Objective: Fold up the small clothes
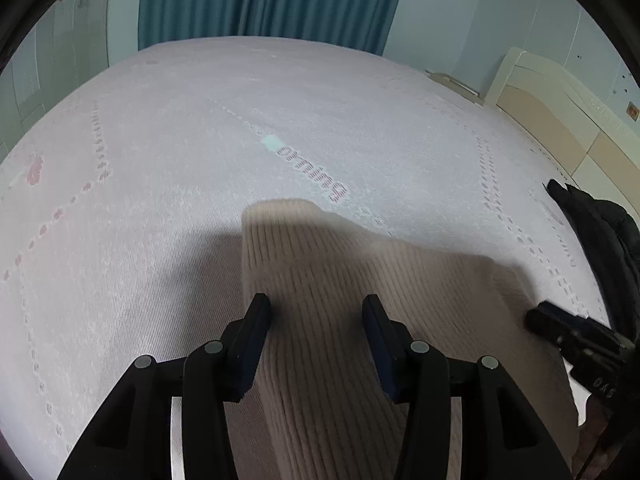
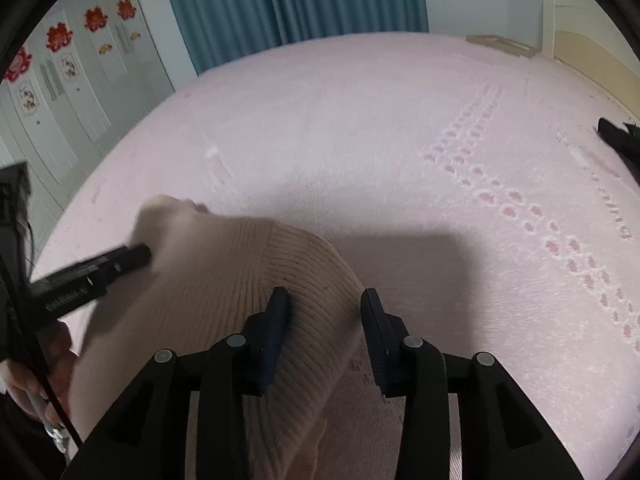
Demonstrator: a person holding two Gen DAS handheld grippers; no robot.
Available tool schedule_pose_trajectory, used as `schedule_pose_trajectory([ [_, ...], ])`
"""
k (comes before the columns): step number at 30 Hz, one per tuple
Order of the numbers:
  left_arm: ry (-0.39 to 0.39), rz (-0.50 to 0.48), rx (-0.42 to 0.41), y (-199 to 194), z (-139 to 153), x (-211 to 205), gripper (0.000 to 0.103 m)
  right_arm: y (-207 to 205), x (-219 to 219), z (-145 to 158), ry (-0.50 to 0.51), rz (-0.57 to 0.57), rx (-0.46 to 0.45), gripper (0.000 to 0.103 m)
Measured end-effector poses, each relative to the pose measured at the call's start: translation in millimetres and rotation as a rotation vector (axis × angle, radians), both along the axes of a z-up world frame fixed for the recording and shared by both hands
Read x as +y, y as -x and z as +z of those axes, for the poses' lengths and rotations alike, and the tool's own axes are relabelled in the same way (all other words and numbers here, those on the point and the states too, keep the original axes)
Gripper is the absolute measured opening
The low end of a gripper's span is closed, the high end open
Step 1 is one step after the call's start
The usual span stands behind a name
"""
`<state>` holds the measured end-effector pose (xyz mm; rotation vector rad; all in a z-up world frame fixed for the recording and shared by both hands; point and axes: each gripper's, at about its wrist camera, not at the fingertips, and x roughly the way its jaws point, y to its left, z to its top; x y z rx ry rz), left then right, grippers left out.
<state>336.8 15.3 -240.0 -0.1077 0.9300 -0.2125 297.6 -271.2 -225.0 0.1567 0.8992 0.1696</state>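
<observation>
Lying flat, ribbed beige garment (image 1: pixel 340 280) runs lengthwise away across bed (image 1: pixel 200 128).

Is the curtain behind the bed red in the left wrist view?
No, the curtain hanging behind the bed is teal blue, with no red on it.

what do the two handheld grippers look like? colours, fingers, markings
Both alike: the left gripper and the right gripper have matte black linkage arms with round silver pivot pins, and flat rectangular fingers with dark blue pads. Seen from the right wrist camera, the left one carries white lettering, too blurred to read. No sleeve is visible.
</observation>
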Motion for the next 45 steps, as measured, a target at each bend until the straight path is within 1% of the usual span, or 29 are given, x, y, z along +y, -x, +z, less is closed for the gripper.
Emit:
schedule_pose_trajectory([
  [5, -0.022, -0.054, 0.008, 22, 6, -11, 0.046, 20, 9, 9, 0.007, 0.053, 0.000, 0.036],
  [8, -0.028, -0.046, -0.006, 39, 6, -10, 0.048, 32, 14, 6, 0.061, 0.044, 0.013, 0.036],
  [10, -0.021, -0.024, -0.012, 50, 8, -6, 0.048, 37, 13, 4, 0.039, 0.035, 0.026, 0.036],
  [13, -0.009, -0.011, -0.005, 65, 10, -3, 0.049, 43, 11, 2, 0.034, 0.028, 0.048, 0.036],
  [18, -0.003, -0.020, 0.002, 96, 12, -3, 0.049, 59, 12, 3, 0.041, 0.037, 0.073, 0.036],
  [23, 0.046, -0.015, 0.037, 124, 16, 0, 0.049, 80, 11, 2, 0.075, 0.082, 0.088, 0.036],
  [27, 0.029, -0.017, 0.079, 143, 13, 8, 0.051, 97, 5, 3, 0.098, 0.088, 0.108, 0.036],
  [29, 0.013, -0.019, 0.098, 154, 10, 11, 0.051, 105, -1, 4, 0.084, 0.067, 0.111, 0.036],
  [31, -0.008, -0.018, 0.097, 167, 9, 15, 0.051, 114, -9, 6, 0.044, 0.047, 0.116, 0.036],
  [35, -0.002, -0.029, 0.108, 193, 8, 28, 0.051, 131, -22, 12, -0.015, 0.020, 0.112, 0.036],
  [37, 0.039, -0.036, 0.134, 199, 4, 32, 0.051, 136, -23, 15, -0.019, 0.027, 0.103, 0.036],
  [38, 0.035, -0.037, 0.143, 202, 1, 32, 0.051, 139, -22, 17, -0.015, 0.032, 0.097, 0.036],
  [40, -0.023, -0.038, 0.145, 208, -7, 29, 0.047, 145, -20, 21, -0.017, 0.043, 0.084, 0.036],
  [41, -0.032, -0.037, 0.149, 208, -12, 28, 0.047, 149, -17, 22, -0.025, 0.052, 0.076, 0.036],
  [43, -0.019, -0.027, 0.148, 208, -17, 29, 0.047, 149, -12, 24, -0.022, 0.064, 0.063, 0.036],
  [45, -0.017, -0.019, 0.131, 203, -16, 27, 0.046, 149, -6, 25, 0.000, 0.066, 0.045, 0.036],
])
